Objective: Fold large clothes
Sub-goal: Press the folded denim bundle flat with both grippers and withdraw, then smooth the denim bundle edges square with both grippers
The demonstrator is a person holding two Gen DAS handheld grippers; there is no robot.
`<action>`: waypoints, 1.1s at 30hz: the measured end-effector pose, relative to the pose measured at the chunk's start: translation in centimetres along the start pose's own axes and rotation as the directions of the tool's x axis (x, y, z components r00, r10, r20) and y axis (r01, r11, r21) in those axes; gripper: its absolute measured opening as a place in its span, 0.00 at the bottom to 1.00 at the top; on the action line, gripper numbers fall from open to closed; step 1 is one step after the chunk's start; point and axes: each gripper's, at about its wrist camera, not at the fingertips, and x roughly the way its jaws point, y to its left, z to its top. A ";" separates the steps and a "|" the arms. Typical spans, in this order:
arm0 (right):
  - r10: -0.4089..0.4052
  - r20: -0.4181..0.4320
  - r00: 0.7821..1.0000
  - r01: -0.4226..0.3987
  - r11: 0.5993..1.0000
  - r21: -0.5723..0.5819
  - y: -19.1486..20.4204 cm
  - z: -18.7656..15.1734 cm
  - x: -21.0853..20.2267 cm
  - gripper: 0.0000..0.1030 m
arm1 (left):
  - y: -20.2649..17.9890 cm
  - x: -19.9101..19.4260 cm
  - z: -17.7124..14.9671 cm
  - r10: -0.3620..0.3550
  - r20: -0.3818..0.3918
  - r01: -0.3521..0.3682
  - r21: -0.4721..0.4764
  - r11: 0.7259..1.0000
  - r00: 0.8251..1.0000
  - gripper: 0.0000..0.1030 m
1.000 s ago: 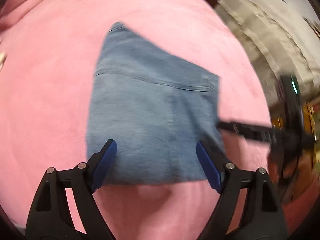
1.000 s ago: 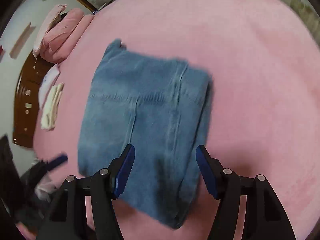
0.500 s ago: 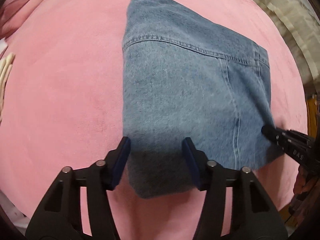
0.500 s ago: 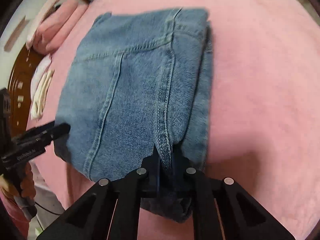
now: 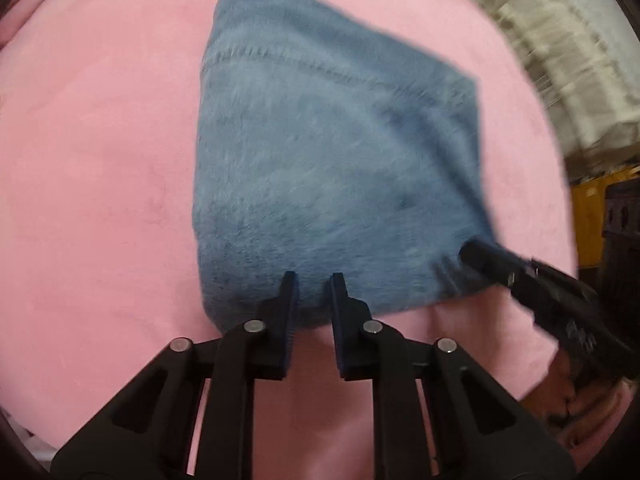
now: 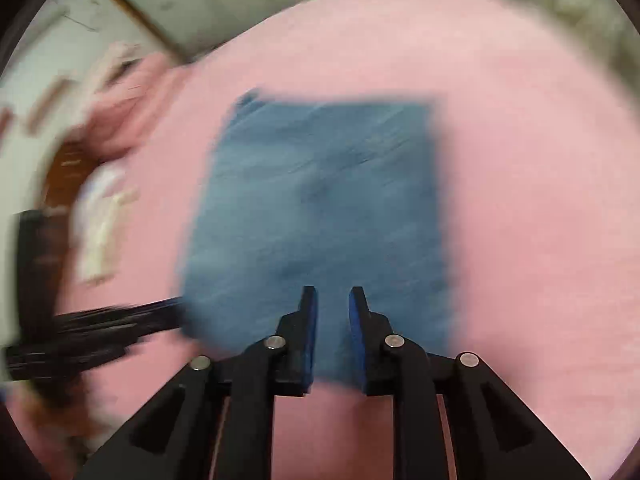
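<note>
Jeans: we count one, folded.
Left gripper: pointing down, jaws just narrowed onto jeans' near edge.
Right gripper: jaws narrow, pinching jeans' hem.

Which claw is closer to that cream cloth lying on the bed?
The left claw. Its jaws, just closing, pinch the jeans corner nearer the cream cloth; the right claw, jaws just eased slightly, pinches the corner farther from it.

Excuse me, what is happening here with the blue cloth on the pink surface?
A person is folding denim jeans on a pink blanket with two handheld tools. The left claw has just closed on the near edge of the folded jeans; the right claw grips the same edge further along.
</note>
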 end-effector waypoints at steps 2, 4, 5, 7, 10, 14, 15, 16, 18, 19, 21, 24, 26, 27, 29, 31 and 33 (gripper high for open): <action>-0.061 -0.062 0.996 0.061 0.998 0.000 -0.6 -0.9 2.1 0.07 | 0.3 0.6 -0.1 0.030 0.008 -0.030 0.016 0.999 1.000 0.01; -0.128 -0.044 0.991 0.127 0.992 -0.011 -2.3 -1.9 2.1 0.00 | 1.7 0.7 -0.5 -0.035 0.005 0.035 -0.005 0.999 0.999 0.01; -0.168 -0.008 0.986 0.168 0.986 0.006 -3.2 -2.2 1.1 0.00 | 2.2 0.6 -0.6 -0.045 -0.002 0.045 -0.014 0.999 0.999 0.01; -0.191 0.012 0.982 0.191 0.981 0.024 -4.2 -2.2 -1.0 0.00 | 2.8 0.2 -0.6 -0.061 -0.004 0.061 -0.012 0.998 0.998 0.01; -0.201 0.052 0.978 0.202 0.979 -0.013 -2.4 -1.6 -2.2 0.00 | 1.8 -1.2 0.0 -0.076 0.030 0.076 0.001 0.997 0.997 0.01; -0.071 0.069 0.995 0.074 0.997 -0.037 -0.9 1.6 1.8 0.00 | -0.2 -0.1 2.7 -0.082 0.031 0.081 0.038 0.996 0.996 0.01; -0.072 0.073 0.995 0.074 0.997 -0.035 -0.8 2.6 3.3 0.00 | -0.1 0.4 4.1 -0.110 0.060 0.108 0.029 0.994 0.992 0.01; -0.056 0.101 0.993 0.058 0.998 -0.016 -0.9 4.0 4.7 0.00 | -0.1 0.9 5.3 -0.120 0.083 0.119 0.018 0.993 0.989 0.01; -0.024 0.169 0.985 0.018 0.999 0.032 -1.3 6.4 6.6 0.00 | 0.2 2.5 8.3 -0.148 0.116 0.151 -0.010 0.989 0.982 0.01; -0.032 0.211 0.977 0.022 0.998 0.051 -1.7 8.3 7.2 0.00 | 0.4 2.9 9.4 -0.158 0.135 0.163 -0.027 0.986 0.978 0.01; -0.038 0.253 0.967 0.025 0.998 0.056 -2.3 10.8 7.3 0.00 | 0.7 3.4 11.9 -0.138 0.189 0.148 -0.039 0.988 0.972 0.01; -0.022 0.271 0.962 0.009 0.999 0.048 -2.6 13.6 7.8 0.00 | 1.0 4.5 14.8 -0.154 0.203 0.166 -0.043 0.985 0.967 0.01; -0.048 0.309 0.950 0.045 0.999 0.017 -2.7 15.0 7.7 0.00 | 1.0 4.8 15.9 -0.158 0.221 0.168 -0.027 0.985 0.962 0.01; -0.055 0.311 0.949 0.054 0.998 0.011 -2.7 15.3 7.8 0.00 | 1.4 4.8 16.4 -0.173 0.228 0.188 -0.047 0.981 0.958 0.01; -0.081 0.316 0.945 0.080 0.997 0.016 -2.8 16.4 7.7 0.00 | 2.9 4.3 16.9 -0.164 0.266 0.198 -0.107 0.974 0.950 0.01; -0.221 0.358 0.907 0.223 0.974 0.034 -2.9 15.8 6.0 0.00 | 4.5 3.9 17.1 -0.187 0.293 0.238 -0.151 0.959 0.938 0.01; -0.246 0.350 0.904 0.233 0.969 0.079 -3.6 15.7 4.8 0.00 | 5.6 3.4 17.0 -0.206 0.286 0.258 -0.157 0.953 0.936 0.01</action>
